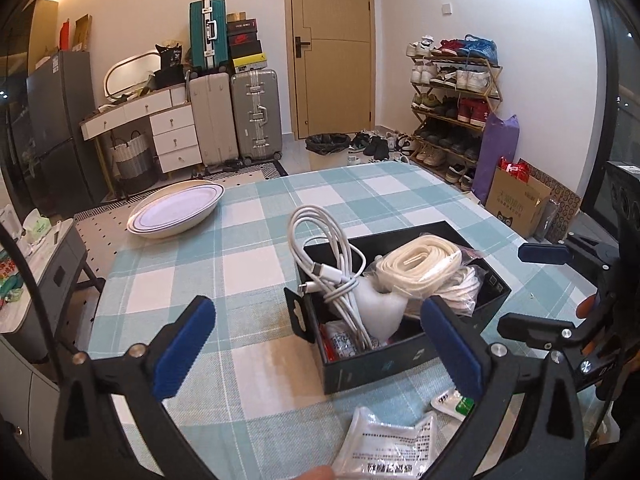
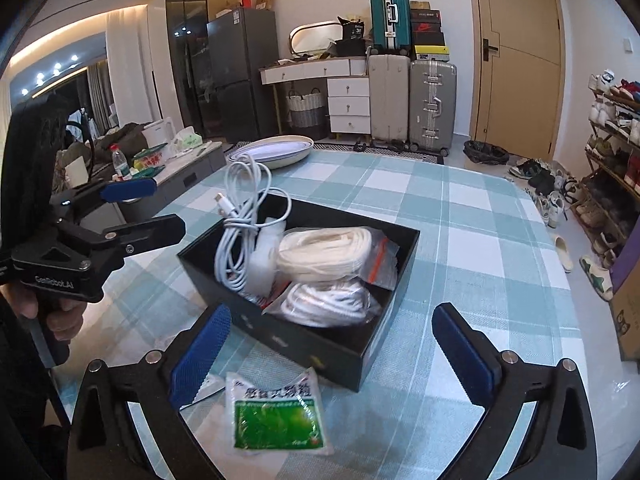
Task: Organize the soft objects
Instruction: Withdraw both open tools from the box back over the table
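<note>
The open black rectangular cardboard box (image 2: pixel 320 344) sits on the table (image 2: pixel 460 216) covered in a teal-and-white checked cloth, its long axis running diagonally, from the near left corner away toward the far right in the right wrist view. Inside it, a coiled white charging cable (image 2: pixel 240 236) stands upright at the left end, its loops rising above the rim and a plug end pointing up and left. Beside it lies a flat roll of cream-white webbing in a clear bag (image 2: pixel 324 256), its long side along the box, and nearer the front wall a bundle of white cord in a clear bag (image 2: pixel 324 300). Just in front of the box, flat on the cloth, lies a white sachet with a green printed panel (image 2: pixel 276 416), its long axis pointing roughly toward the box. A white printed plastic packet (image 1: pixel 388 444) lies next to it.

The left tongs (image 1: pixel 316 340) stand wide open with nothing between the blue pads; the box shows between them but is not touched. The right tongs (image 2: pixel 332 356) are likewise spread fully, gripping nothing, with the sachet and the box's near corner in the gap. A shallow white oval dish (image 1: pixel 176 212) rests at the table's far left edge.
</note>
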